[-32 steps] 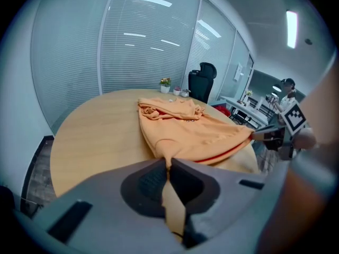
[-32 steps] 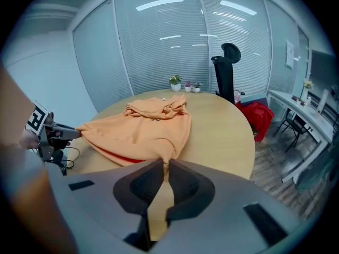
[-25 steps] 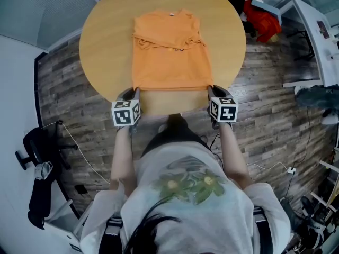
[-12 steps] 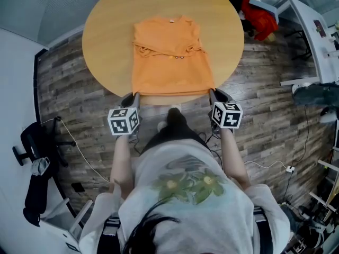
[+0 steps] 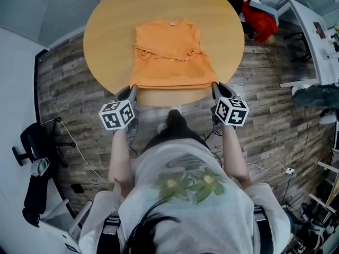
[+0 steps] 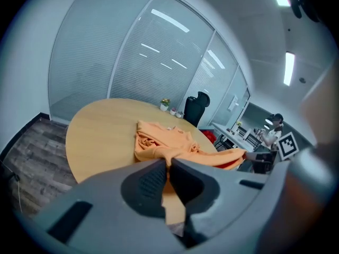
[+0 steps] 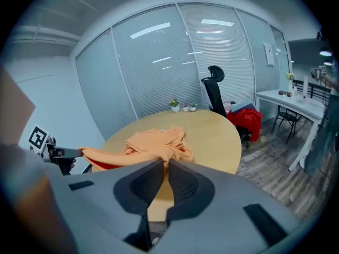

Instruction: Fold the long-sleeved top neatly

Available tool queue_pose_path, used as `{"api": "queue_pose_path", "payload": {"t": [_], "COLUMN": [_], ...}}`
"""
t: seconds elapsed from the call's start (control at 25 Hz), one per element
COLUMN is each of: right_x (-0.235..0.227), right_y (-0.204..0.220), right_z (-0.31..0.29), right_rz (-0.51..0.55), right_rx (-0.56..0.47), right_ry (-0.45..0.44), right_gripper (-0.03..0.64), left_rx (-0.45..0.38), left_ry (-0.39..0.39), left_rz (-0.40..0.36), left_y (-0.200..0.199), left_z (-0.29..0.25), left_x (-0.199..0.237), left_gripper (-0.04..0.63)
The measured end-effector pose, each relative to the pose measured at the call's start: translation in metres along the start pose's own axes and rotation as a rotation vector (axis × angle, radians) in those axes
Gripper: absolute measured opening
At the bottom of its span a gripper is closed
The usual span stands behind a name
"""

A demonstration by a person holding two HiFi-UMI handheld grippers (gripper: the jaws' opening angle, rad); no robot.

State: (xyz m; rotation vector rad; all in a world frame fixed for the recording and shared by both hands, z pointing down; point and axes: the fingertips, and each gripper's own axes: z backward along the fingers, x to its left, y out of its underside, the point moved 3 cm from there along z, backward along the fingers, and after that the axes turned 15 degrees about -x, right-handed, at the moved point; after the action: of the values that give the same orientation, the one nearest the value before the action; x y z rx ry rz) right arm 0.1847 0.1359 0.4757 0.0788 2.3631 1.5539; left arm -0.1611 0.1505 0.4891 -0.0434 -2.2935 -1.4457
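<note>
While my left tool (image 5: 132,89) and right tool (image 5: 214,86) each pinch a hem corner of the top (image 5: 170,62), its sleeves (image 5: 175,48) lie folded in, and I judge the hem-to-collar fold not yet done.

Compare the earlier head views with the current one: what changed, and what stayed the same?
The left tool and right tool raised the near hem of the top off the table. Nothing was grabbed or released: each stays shut on its hem corner. The collar end still lies on the table.
</note>
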Motion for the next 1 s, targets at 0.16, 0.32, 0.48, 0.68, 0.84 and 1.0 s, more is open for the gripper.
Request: {"api": "queue_pose_path", "payload": {"t": [0.16, 0.32, 0.48, 0.68, 0.84, 1.0], "right_x": [0.000, -0.005, -0.011, -0.022, -0.030, -0.045], "right_y": [-0.021, -0.046, -0.070, -0.096, -0.104, -0.105], "right_z": [-0.019, -0.046, -0.080, -0.132, -0.179, -0.226], "right_rz": [-0.003, 0.009, 0.021, 0.008, -0.018, -0.058], "right_rx": [-0.033, -0.052, -0.060, -0.054, -0.030, 0.009], "right_ry": [-0.007, -0.011, -0.019, -0.008, -0.006, 0.000], "right_gripper": [0.043, 0.043, 0.043, 0.043, 0.043, 0.043], "left_rx": [-0.011, -0.035, -0.049, -0.026, -0.018, 0.009], "left_ry": [0.004, 0.005, -0.012, -0.053, -0.096, -0.120], "left_rz": [0.015, 0.027, 0.017, -0.001, 0.033, 0.060], "left_y": [-0.023, -0.050, -0.079, -0.112, -0.127, -0.130], "left_z": [-0.015, -0.040, -0.071, -0.119, -0.161, -0.200], "left_x": [0.004, 0.009, 0.015, 0.023, 0.037, 0.052], "left_gripper": [0.020, 0.020, 0.020, 0.020, 0.020, 0.020]}}
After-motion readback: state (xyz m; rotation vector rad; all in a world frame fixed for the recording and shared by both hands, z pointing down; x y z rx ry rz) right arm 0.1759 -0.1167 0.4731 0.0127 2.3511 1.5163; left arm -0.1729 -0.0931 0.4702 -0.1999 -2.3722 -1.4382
